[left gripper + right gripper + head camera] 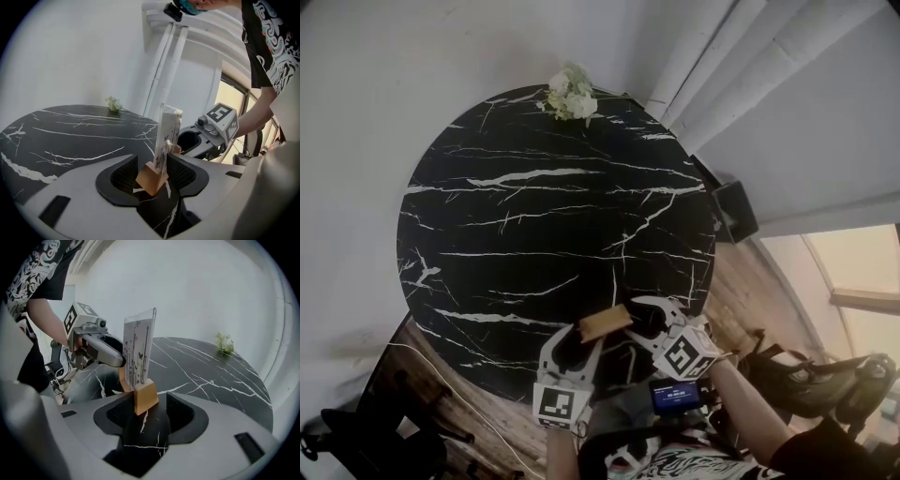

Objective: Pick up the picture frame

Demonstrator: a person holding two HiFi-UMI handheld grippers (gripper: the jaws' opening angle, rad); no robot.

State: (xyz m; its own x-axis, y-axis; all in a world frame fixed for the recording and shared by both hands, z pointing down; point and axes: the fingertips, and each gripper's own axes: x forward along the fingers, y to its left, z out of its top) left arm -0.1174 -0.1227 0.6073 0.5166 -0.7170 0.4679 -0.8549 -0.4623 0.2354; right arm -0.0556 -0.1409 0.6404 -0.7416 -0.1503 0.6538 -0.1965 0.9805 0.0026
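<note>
Both sets of jaws are wide apart right now. The left gripper (pixel 151 180) and right gripper (pixel 143 411) each straddle one end of the picture frame (pixel 138 348), and I don't see the pads squeezing it. The frame stands upright at the near edge of the round table (pixel 534 206), with its long side running from one gripper to the other, so both gripper views catch it edge-on. It's a thin, flat panel slotted into chunky wooden feet (pixel 144 397). The print is some plant-like pattern that's too small to make out. The tabletop is black marble with white veins, and a small bunch of flowers (pixel 572 94) sits at the far edge.
</note>
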